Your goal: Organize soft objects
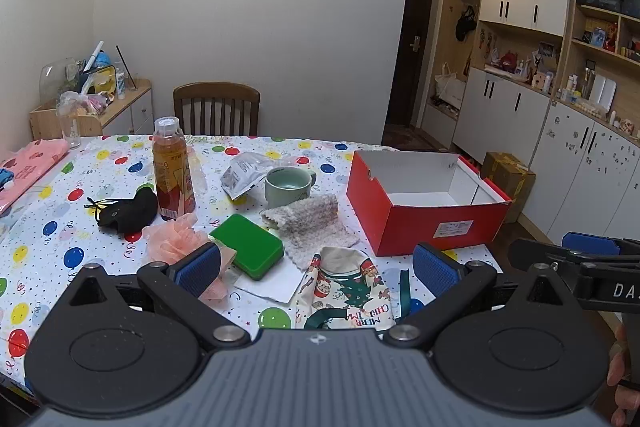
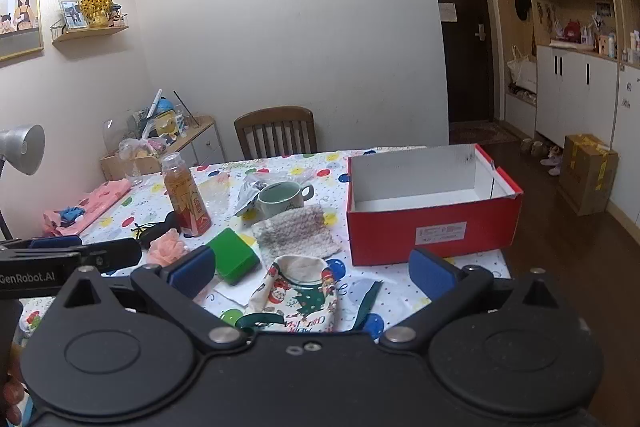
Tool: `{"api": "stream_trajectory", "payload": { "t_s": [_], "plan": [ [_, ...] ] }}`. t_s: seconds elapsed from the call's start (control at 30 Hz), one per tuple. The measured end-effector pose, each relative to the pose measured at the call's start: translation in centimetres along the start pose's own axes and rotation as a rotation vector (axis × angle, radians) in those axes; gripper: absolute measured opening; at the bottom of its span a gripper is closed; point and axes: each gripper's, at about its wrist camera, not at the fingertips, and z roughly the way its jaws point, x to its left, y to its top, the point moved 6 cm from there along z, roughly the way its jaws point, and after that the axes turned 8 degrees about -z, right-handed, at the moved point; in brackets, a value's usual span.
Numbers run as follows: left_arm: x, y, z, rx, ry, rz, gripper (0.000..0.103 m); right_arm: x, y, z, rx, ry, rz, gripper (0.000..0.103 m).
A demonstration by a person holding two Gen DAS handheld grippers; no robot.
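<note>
Two grippers, left gripper (image 1: 316,269) and right gripper (image 2: 312,273), hover spread wide, grasping nothing. Christmas pouch (image 2: 298,293) lies just before the red box (image 2: 432,223); knitted cloth (image 2: 296,231) beside the box.

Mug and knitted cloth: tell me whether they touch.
Cannot tell. In the left wrist view the knitted cloth lies right in front of the mug and hides its base; the right wrist view shows the same overlap, with no plain gap or contact.

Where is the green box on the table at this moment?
In both wrist views the green box lies flat near the middle of the table, just in front of the knitted cloth. The pink mesh puff is on its left and the Christmas bag nearer the camera.
</note>
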Motion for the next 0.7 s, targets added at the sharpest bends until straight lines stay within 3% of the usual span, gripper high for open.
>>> {"api": "stream_trajectory", "payload": {
  "t_s": [0.7],
  "plan": [
    [0.37, -0.16, -0.52, -0.005, 0.008, -0.004, 0.103, 0.26, 0.03, -0.31, 0.007, -0.038, 0.002, 0.103]
  ]
}}
